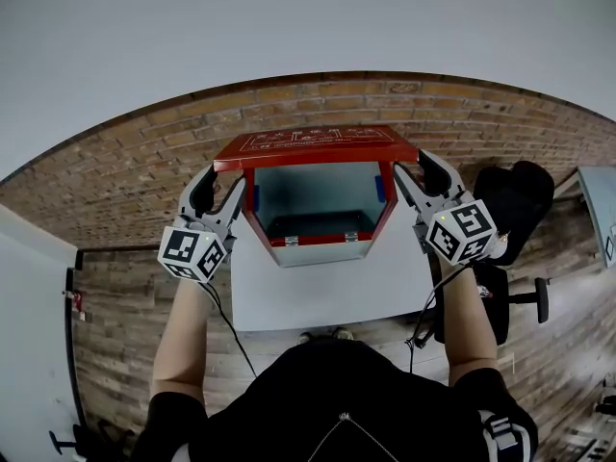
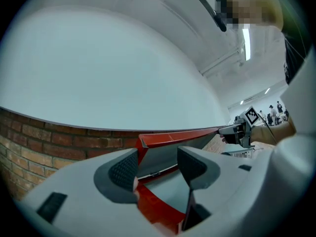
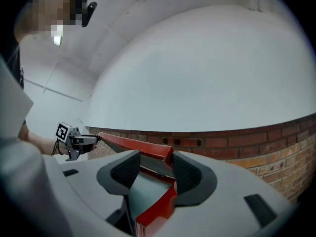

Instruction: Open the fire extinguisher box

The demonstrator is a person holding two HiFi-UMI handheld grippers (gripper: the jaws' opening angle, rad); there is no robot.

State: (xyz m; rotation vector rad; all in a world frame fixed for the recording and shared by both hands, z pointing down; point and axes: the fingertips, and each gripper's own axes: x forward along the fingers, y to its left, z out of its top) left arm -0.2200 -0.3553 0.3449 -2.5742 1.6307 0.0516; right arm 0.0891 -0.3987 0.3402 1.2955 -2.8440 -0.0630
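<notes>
The red fire extinguisher box [image 1: 289, 243] stands on a white table [image 1: 327, 301], its front open on a grey inside. Its red lid [image 1: 313, 142] is raised and held level over the opening. My left gripper [image 1: 219, 183] is shut on the lid's left corner, and my right gripper [image 1: 420, 168] is shut on its right corner. In the left gripper view the lid's edge [image 2: 173, 137] runs from between the jaws of the left gripper [image 2: 158, 164] to the right gripper [image 2: 242, 130]. The right gripper view shows the lid [image 3: 133, 144] between the jaws of the right gripper [image 3: 155, 167].
A brick wall [image 1: 125, 162] rises behind the box. A black office chair [image 1: 515, 205] stands to the right of the table, over a wooden floor [image 1: 115, 325]. A white panel [image 1: 29, 335] stands at the far left.
</notes>
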